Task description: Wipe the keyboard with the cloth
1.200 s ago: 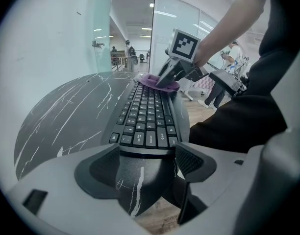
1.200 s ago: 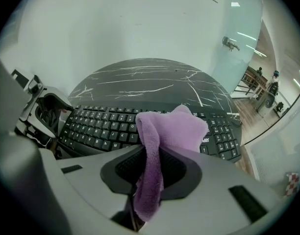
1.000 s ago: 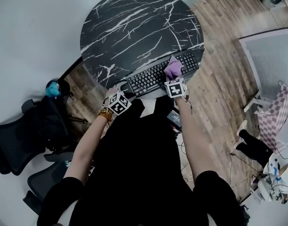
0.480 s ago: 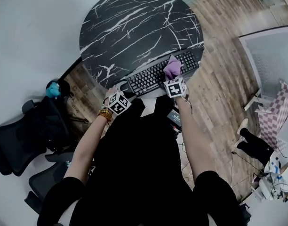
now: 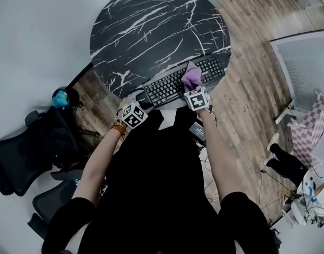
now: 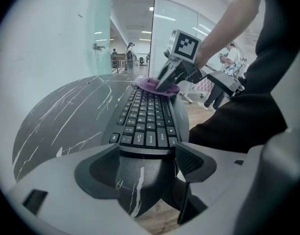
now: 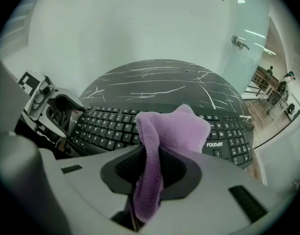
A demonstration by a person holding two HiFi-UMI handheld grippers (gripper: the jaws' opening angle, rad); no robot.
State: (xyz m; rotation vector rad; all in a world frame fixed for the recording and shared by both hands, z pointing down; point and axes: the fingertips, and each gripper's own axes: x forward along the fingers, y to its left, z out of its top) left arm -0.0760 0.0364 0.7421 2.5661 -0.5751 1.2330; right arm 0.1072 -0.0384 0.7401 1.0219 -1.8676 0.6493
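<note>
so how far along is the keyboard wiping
Done: the right gripper is shut on the purple cloth. In hand: the cloth rests on the keyboard, right of its middle; the left gripper sits open at its left end. Left: can't tell which keys are wiped.

i count one black full-size keyboard [image 5: 167,88], one purple fleece cloth [image 5: 191,77] and one round black marble tabletop with white veins [image 5: 151,25]. there are two grippers, the left gripper [image 6: 146,163] and the right gripper [image 7: 150,173], each carrying one black-and-white marker cube [image 5: 133,115]. i also count two black office chairs [image 5: 19,160].
</note>
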